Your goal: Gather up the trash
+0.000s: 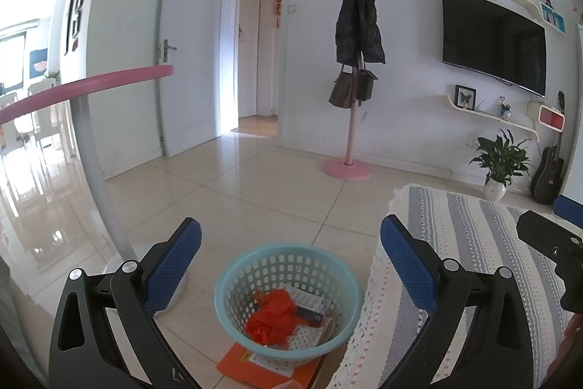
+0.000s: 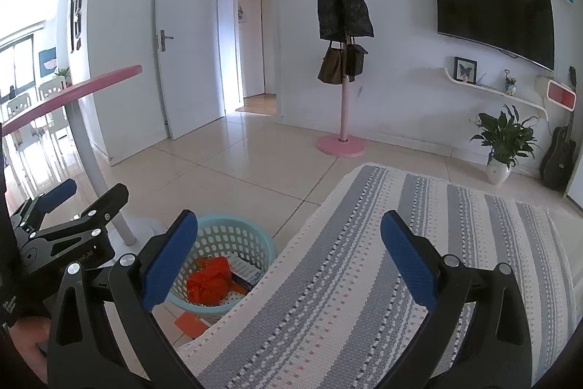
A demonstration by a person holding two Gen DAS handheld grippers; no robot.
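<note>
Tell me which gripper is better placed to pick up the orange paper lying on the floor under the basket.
Left, probably. The left gripper is open directly above the blue basket and the orange paper. The right gripper is over the striped cloth, to the side.

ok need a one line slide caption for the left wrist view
Open left gripper above a teal basket holding red crumpled trash, beside a striped cloth.

Bright daylight, floor glare, fisheye-warped edges
</note>
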